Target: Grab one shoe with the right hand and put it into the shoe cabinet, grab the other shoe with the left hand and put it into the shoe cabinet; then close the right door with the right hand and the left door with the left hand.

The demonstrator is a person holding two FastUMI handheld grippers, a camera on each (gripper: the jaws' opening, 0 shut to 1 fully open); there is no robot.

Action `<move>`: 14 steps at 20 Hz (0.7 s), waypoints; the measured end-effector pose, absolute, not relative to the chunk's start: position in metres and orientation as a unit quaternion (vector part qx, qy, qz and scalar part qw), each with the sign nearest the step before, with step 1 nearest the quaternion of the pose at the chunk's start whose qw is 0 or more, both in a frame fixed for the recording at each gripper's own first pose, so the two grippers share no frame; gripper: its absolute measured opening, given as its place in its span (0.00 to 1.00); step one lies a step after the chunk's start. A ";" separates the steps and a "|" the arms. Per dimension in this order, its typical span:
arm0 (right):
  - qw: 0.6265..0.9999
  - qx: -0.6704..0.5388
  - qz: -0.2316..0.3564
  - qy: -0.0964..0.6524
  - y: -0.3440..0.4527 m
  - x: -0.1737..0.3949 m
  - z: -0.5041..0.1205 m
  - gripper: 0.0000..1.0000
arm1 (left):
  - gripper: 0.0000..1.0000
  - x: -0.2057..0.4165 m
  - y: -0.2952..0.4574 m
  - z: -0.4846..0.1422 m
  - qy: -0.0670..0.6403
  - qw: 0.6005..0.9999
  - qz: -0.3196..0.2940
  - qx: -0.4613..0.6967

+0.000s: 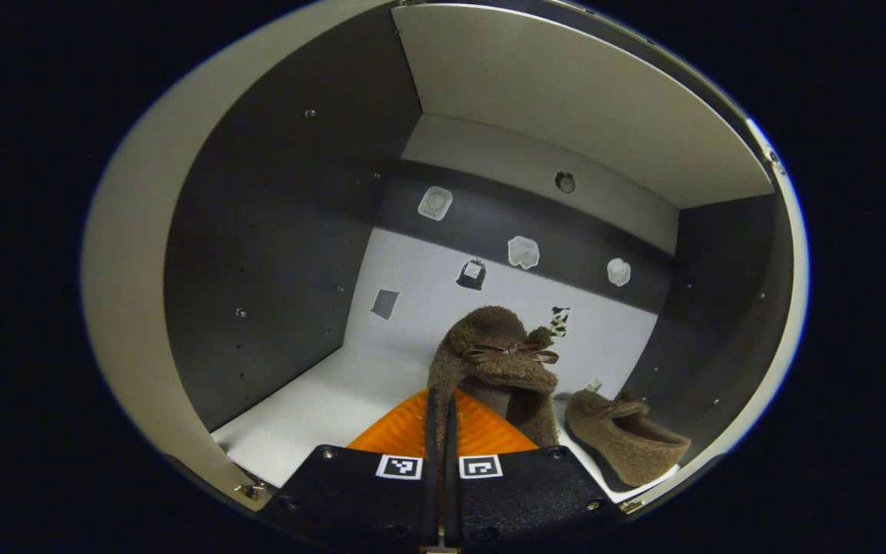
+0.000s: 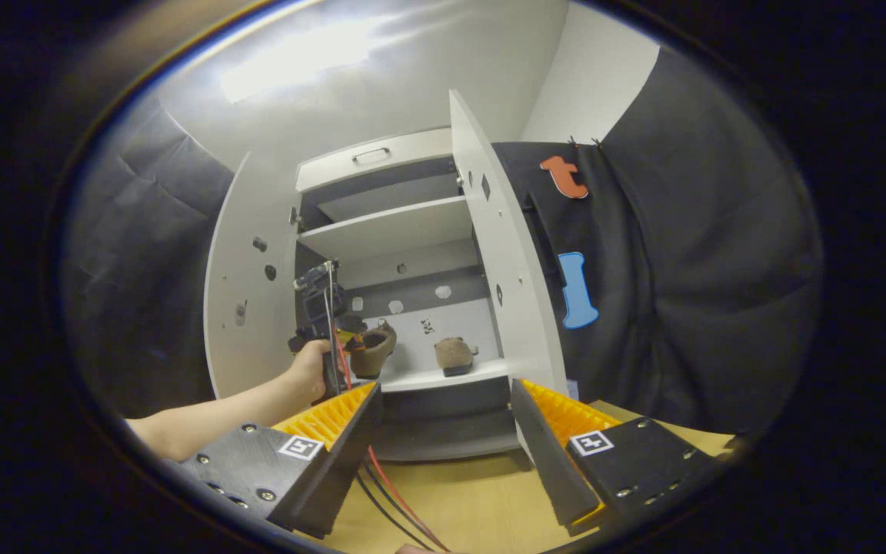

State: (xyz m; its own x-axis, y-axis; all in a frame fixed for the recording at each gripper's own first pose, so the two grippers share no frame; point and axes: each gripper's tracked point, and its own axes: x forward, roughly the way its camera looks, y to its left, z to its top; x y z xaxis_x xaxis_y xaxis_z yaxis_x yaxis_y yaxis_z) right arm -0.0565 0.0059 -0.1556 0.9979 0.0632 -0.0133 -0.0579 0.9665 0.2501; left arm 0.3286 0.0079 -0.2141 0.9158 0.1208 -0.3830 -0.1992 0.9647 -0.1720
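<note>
Shoe cabinet [image 2: 381, 231], white, both doors swung wide to clear access to the lower shelf [image 1: 320, 408]. Left gripper [image 1: 441, 419]: pressed together, pinching the heel edge of a brown fleece slipper with bow [image 1: 497, 354], which is reached inside the cabinet over the shelf, toe toward the back panel; whether its sole touches the shelf cannot be told. Second matching slipper [image 1: 624, 438]: resting on the shelf at its right end, just beside the first, apparently already stowed. Right gripper [image 2: 447, 419]: spread and empty, held back over the wooden surface [image 2: 474, 500], near the right door [image 2: 501, 254], likely ready to close it.
</note>
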 end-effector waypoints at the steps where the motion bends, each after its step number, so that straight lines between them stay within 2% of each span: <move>1: 0.992 0.124 0.033 0.012 0.007 -0.056 -0.156 0.98 | 0.04 0.325 0.014 -0.227 0.215 0.969 0.095 -0.077; 3: 0.991 0.127 0.037 0.009 0.008 -0.057 -0.154 1.00 | 0.04 0.329 0.011 -0.219 0.193 0.975 0.083 -0.074; 6: 0.991 0.129 0.034 0.009 0.007 -0.055 -0.155 0.97 | 0.05 0.336 0.013 -0.227 0.201 0.975 0.078 -0.060; 7: 0.991 0.128 0.032 0.011 0.006 -0.055 -0.156 1.00 | 0.05 0.338 0.010 -0.227 0.205 0.974 0.075 -0.056; 10: 0.991 0.129 0.030 0.013 0.007 -0.054 -0.155 1.00 | 0.17 0.341 0.015 -0.210 0.182 0.980 0.077 -0.036; 11: 0.991 0.128 0.028 0.012 0.005 -0.053 -0.153 1.00 | 0.29 0.344 0.004 -0.207 0.175 0.982 0.060 -0.049; 14: 0.992 0.127 0.021 0.005 0.002 -0.056 -0.149 0.97 | 0.82 0.342 -0.010 -0.193 0.173 0.984 0.032 -0.028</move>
